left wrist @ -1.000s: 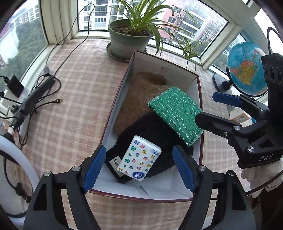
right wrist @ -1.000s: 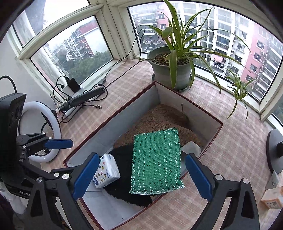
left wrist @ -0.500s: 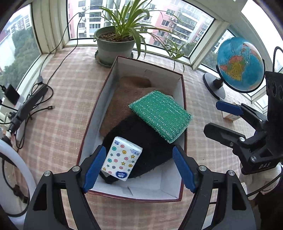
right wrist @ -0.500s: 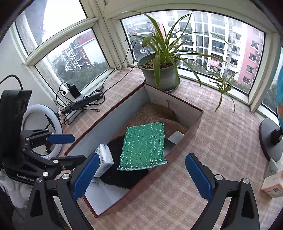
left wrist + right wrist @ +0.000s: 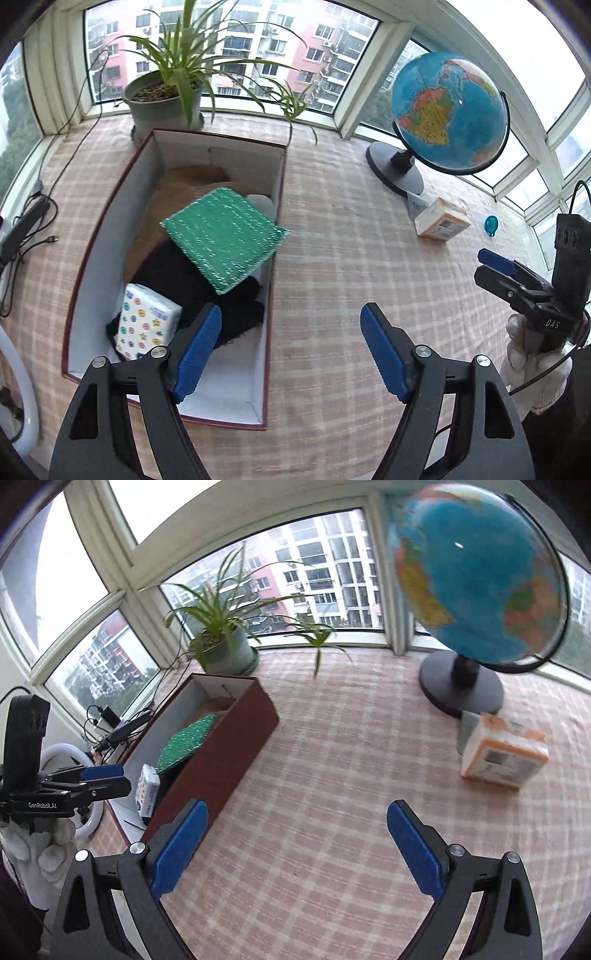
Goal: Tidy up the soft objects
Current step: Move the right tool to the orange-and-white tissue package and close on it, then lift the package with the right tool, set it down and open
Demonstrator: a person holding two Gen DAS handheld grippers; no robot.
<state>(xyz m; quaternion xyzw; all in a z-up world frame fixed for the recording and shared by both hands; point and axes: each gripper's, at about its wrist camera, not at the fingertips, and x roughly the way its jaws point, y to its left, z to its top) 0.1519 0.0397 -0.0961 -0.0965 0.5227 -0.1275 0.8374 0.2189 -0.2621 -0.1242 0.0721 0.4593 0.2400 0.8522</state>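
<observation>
A dark red box [image 5: 275,280] [image 5: 229,746] with a white inside holds a green sparkly sponge cloth [image 5: 221,238] [image 5: 186,744], a brown cloth [image 5: 173,199], a black cloth [image 5: 199,280] and a spotted tissue pack [image 5: 146,326] [image 5: 147,794]. An orange-and-white tissue pack [image 5: 441,223] [image 5: 502,755] lies on the checked cloth by the globe. My left gripper [image 5: 291,350] stands open and empty over the box's right rim. My right gripper [image 5: 295,845] is open and empty above bare cloth, the orange pack ahead to its right.
A globe [image 5: 447,114] [image 5: 476,572] on a grey stand sits at the back right, a potted plant [image 5: 166,99] [image 5: 221,646] behind the box. Cables and a power strip [image 5: 22,229] lie left. A small blue object [image 5: 491,223] sits near the window.
Both grippers have swung right, away from over the box. The right one now looks at the globe and the orange pack; the box has slid to the left in both views.
</observation>
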